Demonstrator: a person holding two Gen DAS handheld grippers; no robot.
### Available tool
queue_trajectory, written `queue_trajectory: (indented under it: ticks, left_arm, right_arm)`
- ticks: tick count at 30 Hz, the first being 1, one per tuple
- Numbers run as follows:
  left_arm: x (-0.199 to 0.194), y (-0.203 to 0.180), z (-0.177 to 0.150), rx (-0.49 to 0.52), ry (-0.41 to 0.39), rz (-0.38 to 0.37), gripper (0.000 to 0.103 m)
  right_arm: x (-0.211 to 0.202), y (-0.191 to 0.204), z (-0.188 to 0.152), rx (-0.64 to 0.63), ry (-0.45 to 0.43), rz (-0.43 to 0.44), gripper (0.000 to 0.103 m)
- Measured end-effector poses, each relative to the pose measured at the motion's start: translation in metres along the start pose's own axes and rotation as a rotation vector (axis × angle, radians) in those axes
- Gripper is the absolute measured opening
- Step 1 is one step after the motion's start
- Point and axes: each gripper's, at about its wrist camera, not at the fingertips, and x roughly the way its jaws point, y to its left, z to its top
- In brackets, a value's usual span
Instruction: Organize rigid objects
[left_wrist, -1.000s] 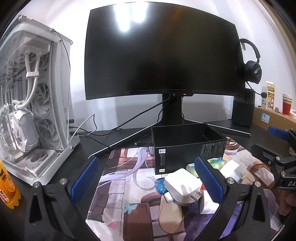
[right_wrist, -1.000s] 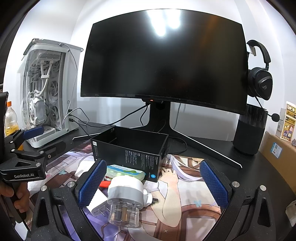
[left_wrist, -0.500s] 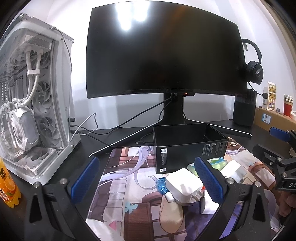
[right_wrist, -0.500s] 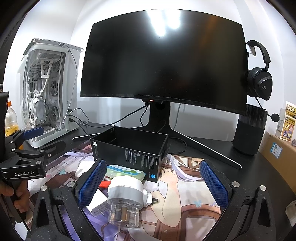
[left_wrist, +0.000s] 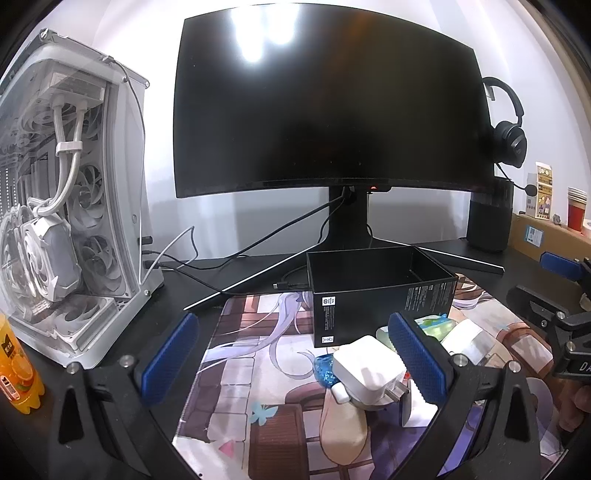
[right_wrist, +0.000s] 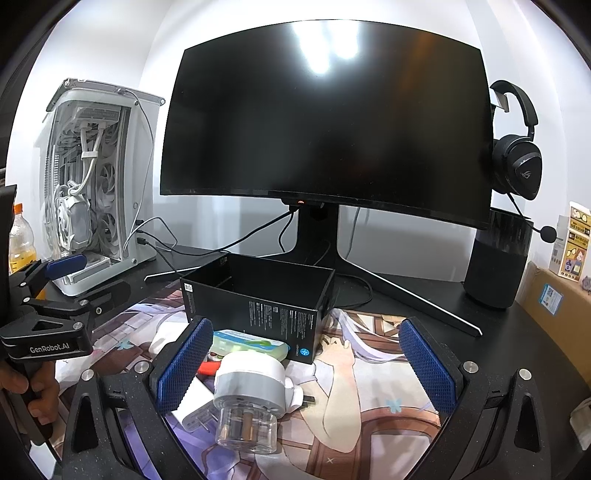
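An open black box stands on the printed desk mat. In front of it lie a white charger with prongs, a blue clear item, a green-white case, a red item and a white-grey adapter with a clear cap. My left gripper is open and empty, just in front of the charger. My right gripper is open and empty, the adapter between its fingers near the left one.
A curved monitor on a wide-legged stand is behind the box, with cables. A white PC case and an orange bottle stand at left. A black speaker, headset and cardboard box stand at right.
The left wrist view has shifted slightly right and down. The right gripper has stayed still. Nothing on the mat has moved.
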Motion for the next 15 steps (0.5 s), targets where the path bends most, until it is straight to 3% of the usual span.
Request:
queue_trajectory:
  ticks: [15]
  left_arm:
    - [0.01,0.003,0.001,-0.01,0.051,-0.047,0.103]
  right_arm:
    - [0.0,-0.002,0.0,0.006,0.001,0.004,0.102]
